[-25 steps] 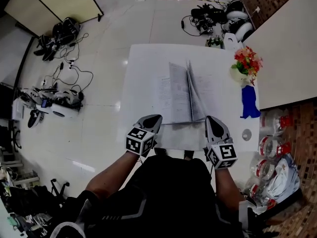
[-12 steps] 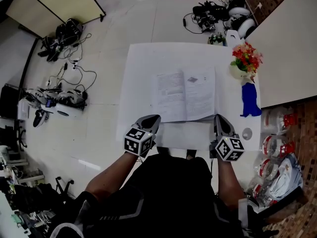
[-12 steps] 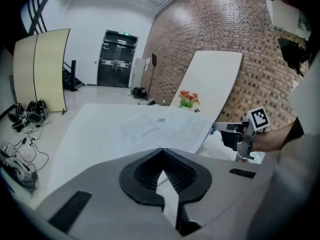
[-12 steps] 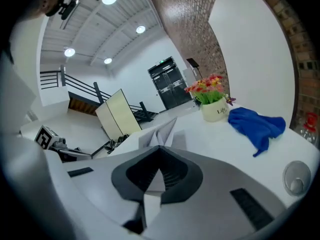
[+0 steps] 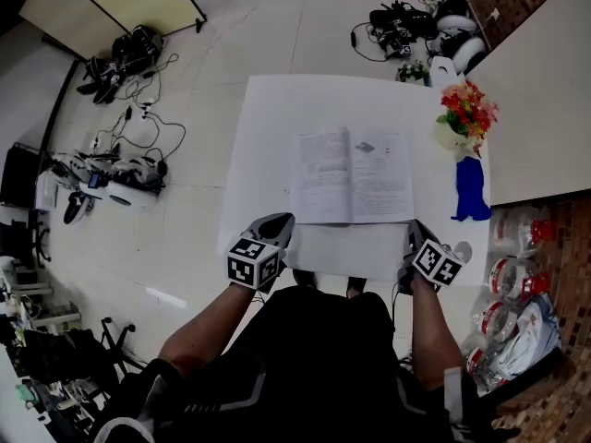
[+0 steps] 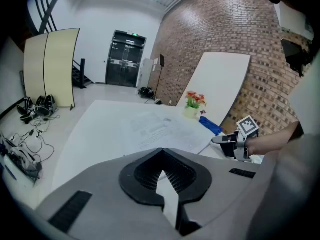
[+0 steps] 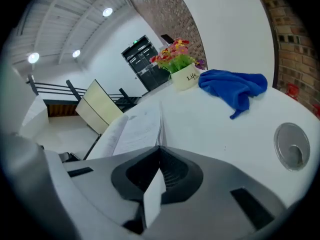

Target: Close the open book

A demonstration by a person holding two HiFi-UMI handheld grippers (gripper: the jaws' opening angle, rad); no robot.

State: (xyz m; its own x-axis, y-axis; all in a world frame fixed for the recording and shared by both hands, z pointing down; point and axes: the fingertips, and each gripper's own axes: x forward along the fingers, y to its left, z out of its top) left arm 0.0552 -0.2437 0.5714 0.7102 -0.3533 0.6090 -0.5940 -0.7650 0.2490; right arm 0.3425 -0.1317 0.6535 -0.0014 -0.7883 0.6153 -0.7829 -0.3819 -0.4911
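White tabletop (image 5: 268,137) carries the book (image 5: 351,175), lying open and flat near its middle. The left gripper (image 5: 280,220) and right gripper (image 5: 413,228) sit at the near edge, jaws pressed together, empty. Closed tips catching one page could crease it, or shove the book toward the flowers (image 5: 464,118) at the right edge.

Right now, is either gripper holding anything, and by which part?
Nothing is held. The left gripper and right gripper are both shut and empty; the open book lies flat on the table.
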